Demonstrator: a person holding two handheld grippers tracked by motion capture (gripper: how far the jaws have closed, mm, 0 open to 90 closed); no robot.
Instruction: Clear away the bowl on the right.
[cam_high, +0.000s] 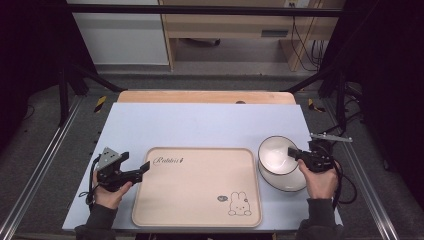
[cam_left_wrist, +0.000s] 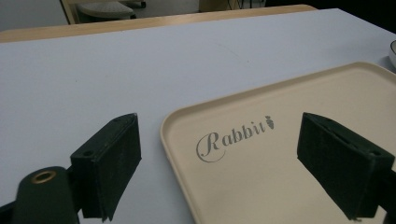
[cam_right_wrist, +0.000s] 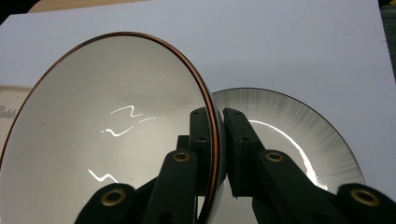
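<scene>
I am holding the bowl (cam_high: 276, 154) by its rim in my clamped right tongs (cam_high: 295, 154), tilted over the plate (cam_right_wrist: 299, 130), while the tray (cam_high: 200, 210) is lying at nine o'clock beside my wide-open left tongs (cam_high: 146, 166).

One legible marking: the word "Rabbit" in grey script, followed by a small carrot sign, printed near the upper left corner of the beige rectangular plastic tray (cam_left_wrist: 327, 186). A drawn rabbit figure (cam_high: 239, 204) stands at its lower right corner. No other text readable.
</scene>
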